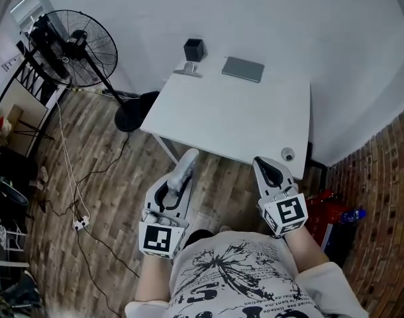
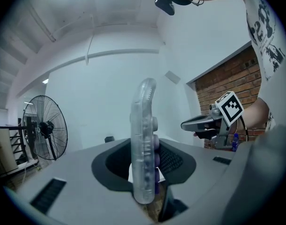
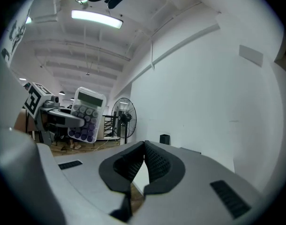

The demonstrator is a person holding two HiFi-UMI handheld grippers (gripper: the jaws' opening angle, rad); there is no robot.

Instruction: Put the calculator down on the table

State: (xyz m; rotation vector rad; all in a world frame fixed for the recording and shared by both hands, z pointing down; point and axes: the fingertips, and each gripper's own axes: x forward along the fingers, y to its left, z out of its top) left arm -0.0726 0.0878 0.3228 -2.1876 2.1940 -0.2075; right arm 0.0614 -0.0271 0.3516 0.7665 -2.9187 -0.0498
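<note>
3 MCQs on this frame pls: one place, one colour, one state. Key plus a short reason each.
1. Where on the white rectangular table is the flat grey rectangular slab?
A near edge
B far edge
C middle

2. What colour are the keys on the clear plastic calculator?
A purple
B red
C green

3. How do the right gripper's jaws stand?
A wide apart
B shut on the calculator
C shut, empty

Key:
B, it lies by the wall, near the small black cube-shaped holder.
A, the right gripper view shows purple keys.
C, its pads meet with nothing between them; the left gripper holds the calculator.

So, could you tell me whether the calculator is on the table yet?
No: the left gripper holds the calculator over the floor, short of the table.
</note>
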